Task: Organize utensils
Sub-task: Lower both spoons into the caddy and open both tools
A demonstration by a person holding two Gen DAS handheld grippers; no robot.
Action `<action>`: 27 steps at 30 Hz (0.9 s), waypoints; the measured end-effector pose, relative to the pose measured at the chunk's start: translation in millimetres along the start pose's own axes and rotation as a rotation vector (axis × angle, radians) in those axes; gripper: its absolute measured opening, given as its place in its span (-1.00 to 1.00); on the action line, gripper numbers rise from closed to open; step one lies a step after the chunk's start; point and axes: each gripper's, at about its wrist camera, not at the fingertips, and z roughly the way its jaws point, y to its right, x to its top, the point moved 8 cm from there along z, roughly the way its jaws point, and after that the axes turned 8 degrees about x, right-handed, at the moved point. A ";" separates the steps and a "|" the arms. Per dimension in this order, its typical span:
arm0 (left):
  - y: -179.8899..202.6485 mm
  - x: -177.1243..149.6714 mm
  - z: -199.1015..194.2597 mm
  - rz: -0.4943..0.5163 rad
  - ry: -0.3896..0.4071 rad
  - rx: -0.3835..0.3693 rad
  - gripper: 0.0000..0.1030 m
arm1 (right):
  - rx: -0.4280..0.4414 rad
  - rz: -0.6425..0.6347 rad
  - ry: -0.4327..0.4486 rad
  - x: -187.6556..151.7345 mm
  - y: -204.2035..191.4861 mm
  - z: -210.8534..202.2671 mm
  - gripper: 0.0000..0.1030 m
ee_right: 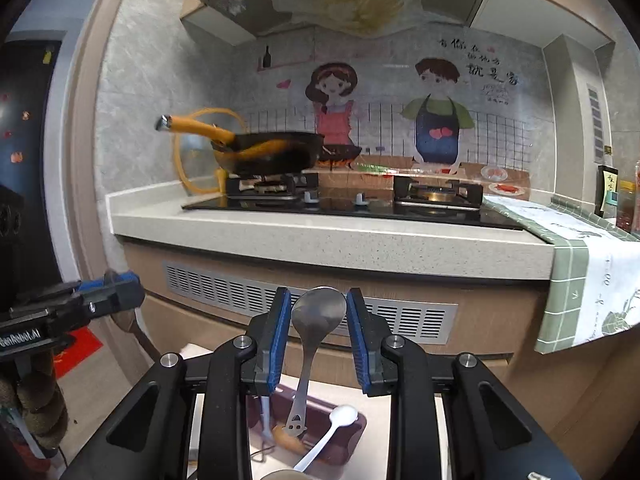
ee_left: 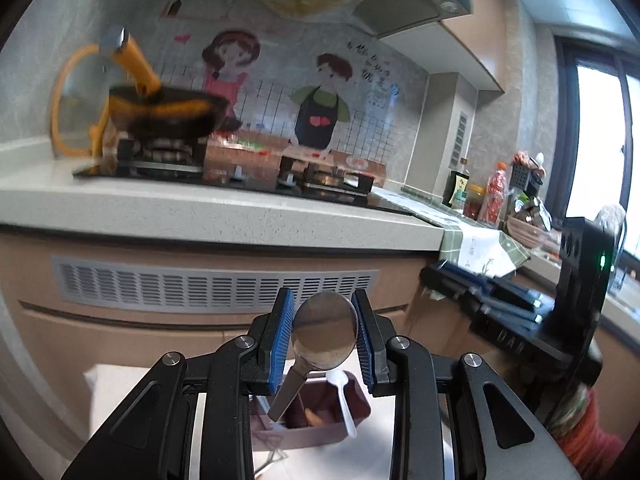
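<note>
My left gripper is shut on the bowl of a metal spoon, whose handle slants down to the left. Below it a maroon tray holds a white plastic spoon and an orange-brown piece. My right gripper is shut on the bowl of a second metal spoon, its handle hanging straight down over the same tray and white spoon. Each view catches the other gripper at its edge: the right gripper, the left gripper.
Ahead is a speckled countertop with a gas stove and a black wok with an orange handle. A vent grille sits in the cabinet front. A green checked cloth hangs off the counter; bottles stand further right.
</note>
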 end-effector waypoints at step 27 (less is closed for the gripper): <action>-58.0 -90.4 113.3 -0.213 -0.242 -0.126 -0.30 | 0.033 0.084 -0.362 -121.7 25.6 134.9 -0.44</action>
